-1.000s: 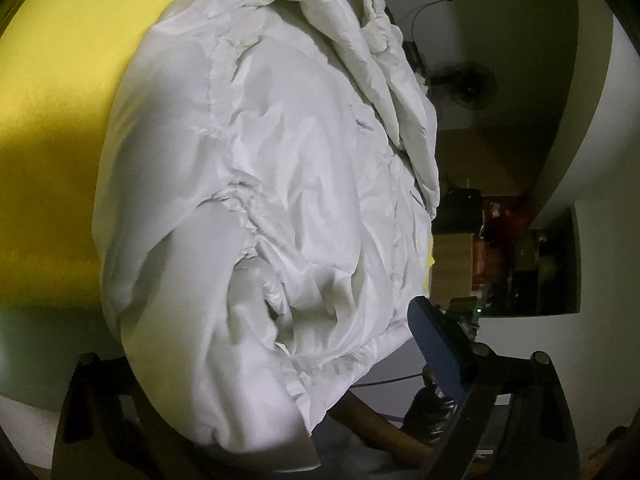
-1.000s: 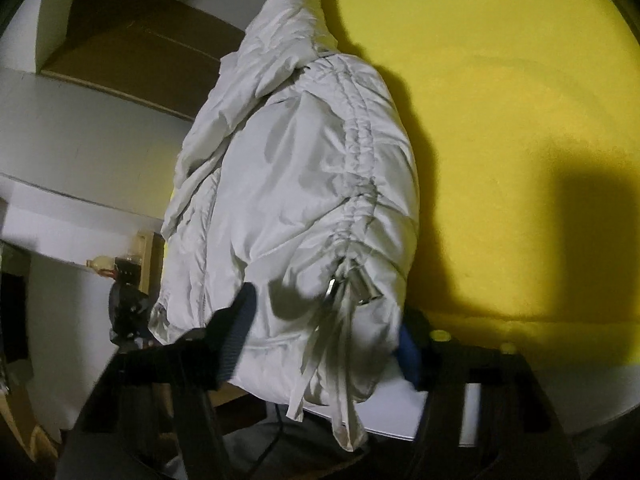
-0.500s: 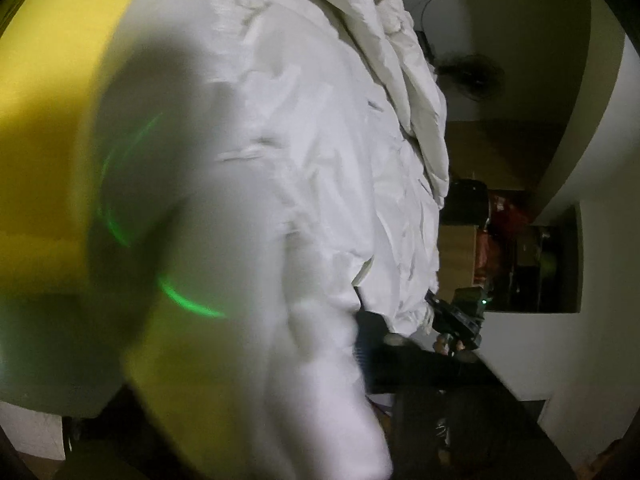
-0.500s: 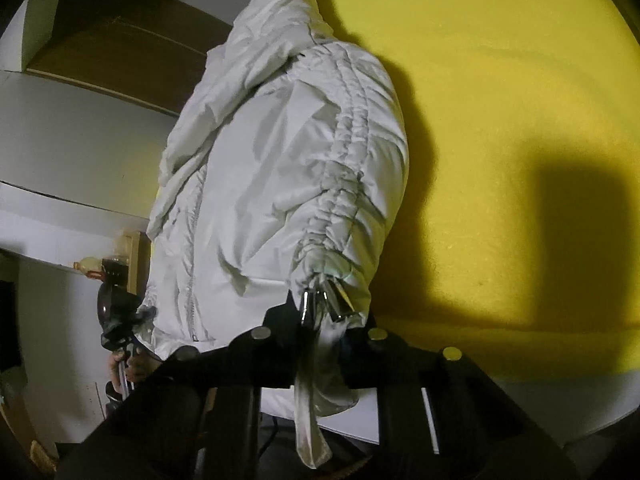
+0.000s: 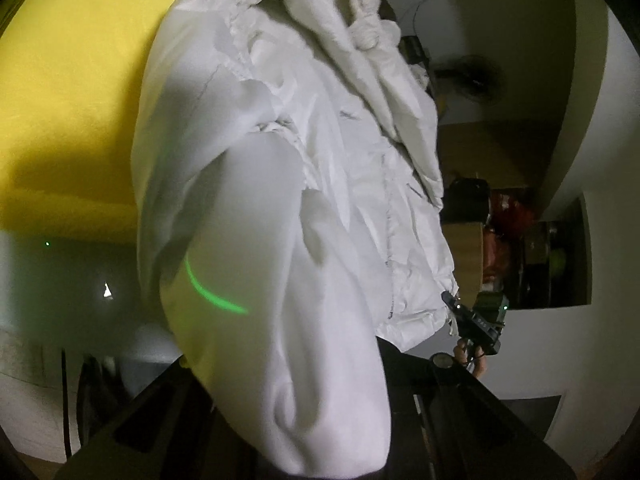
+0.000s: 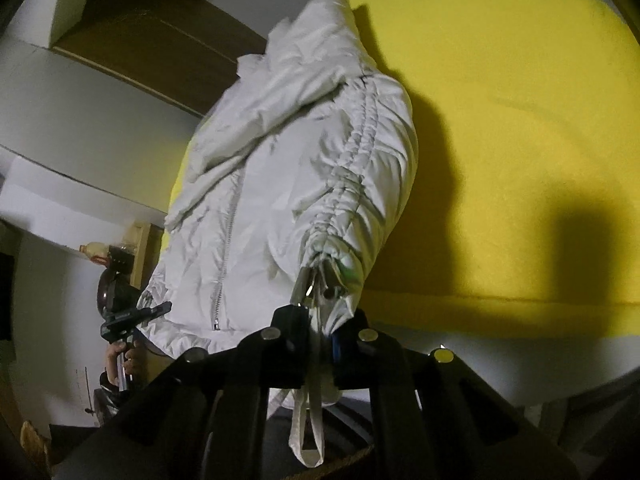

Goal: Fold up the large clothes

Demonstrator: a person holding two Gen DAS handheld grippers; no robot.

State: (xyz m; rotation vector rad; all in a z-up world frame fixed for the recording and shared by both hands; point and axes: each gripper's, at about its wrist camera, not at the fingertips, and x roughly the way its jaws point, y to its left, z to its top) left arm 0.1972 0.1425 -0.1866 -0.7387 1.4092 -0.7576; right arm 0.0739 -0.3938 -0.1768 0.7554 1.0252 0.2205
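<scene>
A white puffer jacket (image 5: 320, 152) lies on a yellow surface (image 5: 72, 92), its bottom hem toward me. In the left wrist view a fold of the jacket drapes over my left gripper (image 5: 320, 420) and hides the fingertips; the jaws stand close together on the cloth. In the right wrist view my right gripper (image 6: 320, 340) is shut on the jacket's (image 6: 288, 184) gathered hem corner by the drawstring ends (image 6: 308, 420), which hang down between the fingers. Each gripper shows small in the other's view, at the opposite hem corner: the right one (image 5: 476, 320), the left one (image 6: 132, 316).
The yellow surface (image 6: 500, 140) spreads beyond the jacket, its white front edge (image 6: 500, 364) near my right gripper. Behind are white walls, a brown wooden panel (image 6: 152, 40), a wooden shelf (image 5: 466, 264) with clutter, and a fan (image 5: 476, 76).
Both grippers closed on the hem corners; one second ago their jaws stood open around the cloth. The left corner has been lifted, so a fold of jacket now covers the left camera's lower view.
</scene>
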